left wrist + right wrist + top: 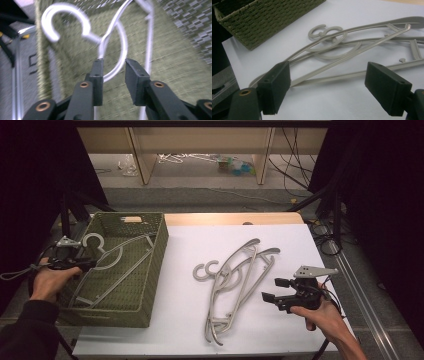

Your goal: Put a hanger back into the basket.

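Note:
A grey plastic hanger [118, 256] lies inside the green woven basket [156, 260], its hook [93, 240] near the basket's far left corner. My left gripper [91, 264] reaches over the basket's left rim. In the left gripper view its jaws [113, 63] stand slightly apart, with the hanger's neck loop [122, 47] just beyond them and nothing pinched. A pile of several grey hangers [239, 275] lies on the white table. My right gripper [270, 289] hovers open just right of that pile; its wide-apart jaws [327, 72] frame the hangers [342, 43].
The white tabletop [185, 320] has bare room between the basket and the pile and along the front edge. Dark stands and cables flank both sides of the table. The basket's corner [269, 17] sits at the far left of the right gripper view.

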Tool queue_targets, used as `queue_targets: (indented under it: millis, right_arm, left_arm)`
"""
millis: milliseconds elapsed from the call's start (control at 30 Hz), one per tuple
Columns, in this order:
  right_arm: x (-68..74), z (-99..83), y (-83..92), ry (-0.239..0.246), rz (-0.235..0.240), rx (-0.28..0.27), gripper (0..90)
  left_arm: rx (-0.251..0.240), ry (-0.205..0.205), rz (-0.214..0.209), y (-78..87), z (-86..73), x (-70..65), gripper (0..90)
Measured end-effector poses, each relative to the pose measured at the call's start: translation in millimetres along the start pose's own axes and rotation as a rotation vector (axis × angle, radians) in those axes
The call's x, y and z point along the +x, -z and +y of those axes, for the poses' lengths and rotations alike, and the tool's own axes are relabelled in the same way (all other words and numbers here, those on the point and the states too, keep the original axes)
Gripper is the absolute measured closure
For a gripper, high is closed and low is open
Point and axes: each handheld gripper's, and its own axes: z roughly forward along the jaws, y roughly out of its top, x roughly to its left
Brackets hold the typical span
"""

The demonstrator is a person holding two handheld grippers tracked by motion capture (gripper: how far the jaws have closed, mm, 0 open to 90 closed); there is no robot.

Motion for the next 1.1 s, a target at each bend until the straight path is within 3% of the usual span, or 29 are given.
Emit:
queue_targets:
  millis: [167, 267, 300, 333, 367, 433, 567, 600, 733, 833, 1100]
  right_arm:
    - [0.1, -0.7, -0.5, -0.006, -0.021, 0.01, 21.3]
    - [0.3, -1.7, -2.0, -0.012, -0.018, -0.007, 21.3]
    - [0.5, -1.9, -2.1, -0.011, -0.019, -0.007, 21.3]
    - [0.6, -2.0, -2.3, -0.012, -0.021, -0.008, 21.3]
    - [0.5, -2.1, -2.5, -0.016, -0.021, -0.009, 21.3]
    - [0.1, -2.3, -2.7, -0.025, -0.024, -0.01, 21.3]
    - [-1.4, -1.9, -1.8, -0.026, -0.052, -0.008, 21.3]
    - [-1.4, -1.9, -1.8, -0.026, -0.052, -0.008, 21.3]
    - [-0.2, -1.0, -8.2, -0.025, -0.041, -0.029, 20.9]
    - [2.2, -0.2, -8.2, -0.023, -0.045, -0.008, 20.9]
    - [4.6, -0.7, -10.2, -0.025, -0.047, -0.023, 20.9]
  left_arm:
    - [-0.06, 0.003, -0.052, 11.9, 4.0, -22.8, 50.2]
    - [-0.083, -0.013, -0.057, 14.9, 4.3, -34.4, 41.0]
    - [-0.109, 0.007, -0.072, 15.9, 3.9, -39.8, 39.5]
    - [-0.118, -0.002, -0.075, 18.5, 3.7, -43.6, 38.1]
    - [-0.16, 0.034, -0.084, 18.5, 3.8, -51.5, 36.8]
    - [-0.184, 0.026, -0.103, 24.0, 3.6, -62.4, 33.6]
    - [-0.246, 0.056, -0.139, 33.3, 1.2, -87.8, 27.1]
    - [-0.246, 0.056, -0.139, 33.3, 1.2, -87.8, 24.8]
    - [-0.285, 0.02, -0.188, 44.3, -4.1, -119.7, 24.1]
    - [-0.298, 0.002, -0.21, 48.3, -8.6, -138.1, 23.7]
    - [-0.298, -0.047, -0.269, 51.3, -21.5, -177.4, 23.2]
